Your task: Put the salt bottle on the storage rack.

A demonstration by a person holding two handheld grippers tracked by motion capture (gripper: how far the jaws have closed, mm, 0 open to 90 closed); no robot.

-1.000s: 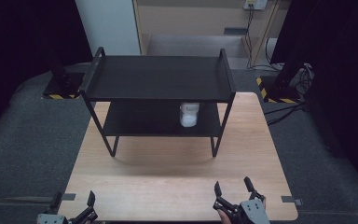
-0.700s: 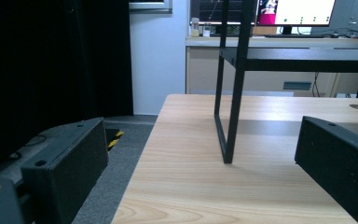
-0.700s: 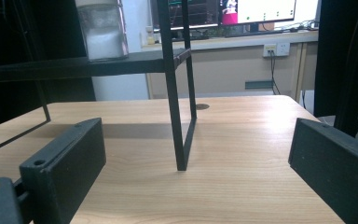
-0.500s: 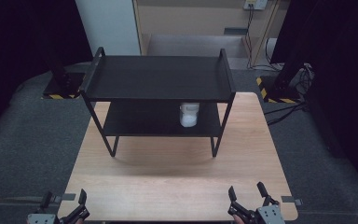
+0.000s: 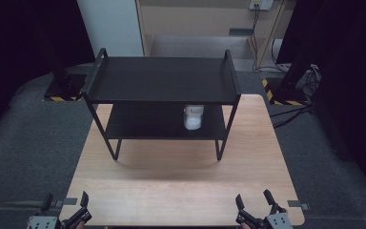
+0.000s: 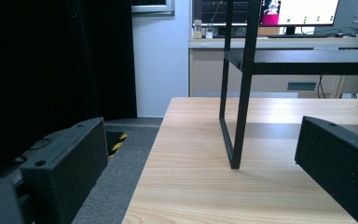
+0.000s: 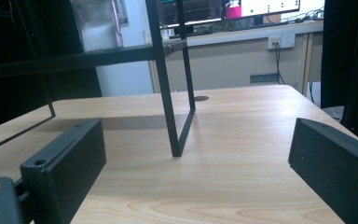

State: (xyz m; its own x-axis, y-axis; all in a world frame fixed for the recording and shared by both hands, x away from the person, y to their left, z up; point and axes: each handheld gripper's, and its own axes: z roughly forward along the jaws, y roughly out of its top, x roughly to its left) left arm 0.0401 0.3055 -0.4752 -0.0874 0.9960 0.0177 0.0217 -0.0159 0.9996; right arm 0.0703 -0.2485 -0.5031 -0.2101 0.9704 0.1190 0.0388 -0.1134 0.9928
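While the black two-tier metal shelf rack [image 5: 164,102] stands on the far half of the light wooden table [image 5: 181,183], the near half in front of it lies bare up to the edge. A small white lidded jar [image 5: 193,117] sits on the rack's lower shelf, toward its right end. At the near edge, well apart from the rack, the left gripper [image 5: 66,212] and right gripper [image 5: 255,207] hover at opposite corners, fingers spread, holding nothing. From the gripper views come the rack's thin legs and, beyond them, lit monitors [image 6: 303,11].

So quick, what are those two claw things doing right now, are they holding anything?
Left gripper: open, holding nothing, at the table's near left corner.
Right gripper: open, holding nothing, at the near right corner.
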